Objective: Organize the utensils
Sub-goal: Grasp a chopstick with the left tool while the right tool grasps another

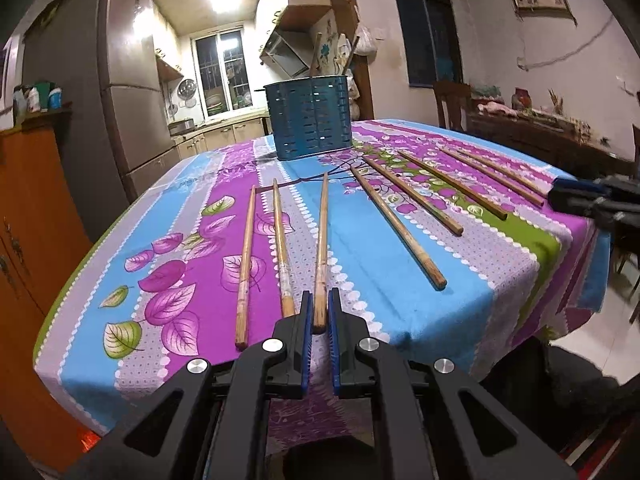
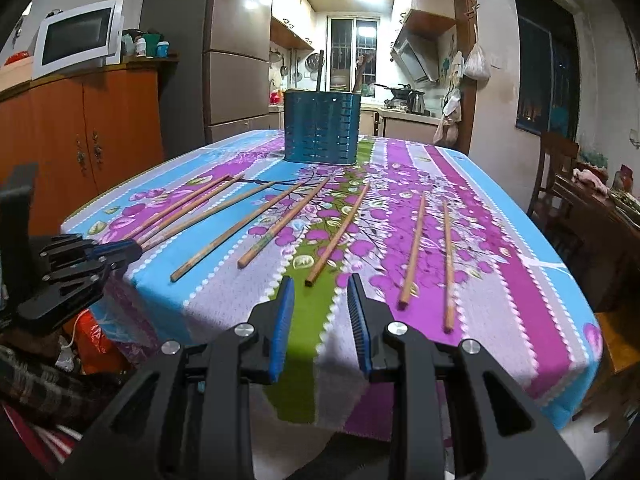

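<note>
Where the flowered tablecloth (image 1: pixel 400 320) covers the table, eight wooden chopsticks lie loose in a rough fan, thick ends toward the near edge, tips toward the far side.

Item one: blue slotted utensil holder (image 1: pixel 310 118), upright near the far middle of the table, with a couple of handles sticking up out of it; what they belong to cannot be told.

Item two: left group of three chopsticks. The rightmost of them, the gripped chopstick (image 1: pixel 321 248), has its thick end between the blue pads of the left gripper (image 1: pixel 319 316), whose jaws are closed on it. Its two neighbours (image 1: pixel 246 264) lie just beside it to the left, flat on the cloth, the nearer one partly hidden behind the left finger.

Item three: right group of five chopsticks (image 1: pixel 400 228), spread well apart from the first three, untouched.

Item four: right gripper (image 2: pixel 318 300), hovering over the near table edge with jaws parted and nothing between them. One chopstick end (image 2: pixel 310 280) lies just beyond the gap; a pair (image 2: pixel 414 248) rests to its right.

Item five: orange cabinet (image 2: pixel 96 148) at the left wall, microwave (image 2: pixel 76 42) on top.
</note>
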### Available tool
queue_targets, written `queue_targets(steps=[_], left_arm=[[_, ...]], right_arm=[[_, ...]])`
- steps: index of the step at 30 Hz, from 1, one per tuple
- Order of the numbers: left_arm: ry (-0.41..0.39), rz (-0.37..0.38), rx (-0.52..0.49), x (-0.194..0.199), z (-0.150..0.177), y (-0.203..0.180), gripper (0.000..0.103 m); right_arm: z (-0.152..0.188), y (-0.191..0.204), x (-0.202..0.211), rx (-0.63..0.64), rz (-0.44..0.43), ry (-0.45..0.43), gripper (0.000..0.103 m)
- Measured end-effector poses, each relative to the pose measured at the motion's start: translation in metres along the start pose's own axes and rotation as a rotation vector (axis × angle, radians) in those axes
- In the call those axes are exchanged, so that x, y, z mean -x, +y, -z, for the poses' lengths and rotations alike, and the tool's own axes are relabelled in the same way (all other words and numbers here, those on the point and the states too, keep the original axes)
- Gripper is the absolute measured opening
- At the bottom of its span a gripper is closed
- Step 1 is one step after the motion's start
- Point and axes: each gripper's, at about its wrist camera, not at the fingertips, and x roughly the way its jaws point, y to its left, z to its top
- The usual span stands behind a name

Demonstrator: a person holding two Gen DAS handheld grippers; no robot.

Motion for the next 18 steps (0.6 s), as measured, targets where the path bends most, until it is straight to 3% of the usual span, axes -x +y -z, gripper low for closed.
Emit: queue_targets(steps=[10,13,18], left_arm=[[-0.015,-0.028,0.021,0.001,0.002,-0.004,0.008],[-0.017,-0.032,0.011,0.001,0.002,-0.004,0.008],[-0.022,-0.038,0.006,0.001,0.002,-0.005,0.008]], right_arm=[[0.0,0.008,-0.045,-0.027,0.104,0.024,0.026],[-0.002,0.002,-0.031,-0.05,0.108,-0.03,0.026],[-0.006,-0.022,0.007,-0.078,0.22,-0.115,0.026]])
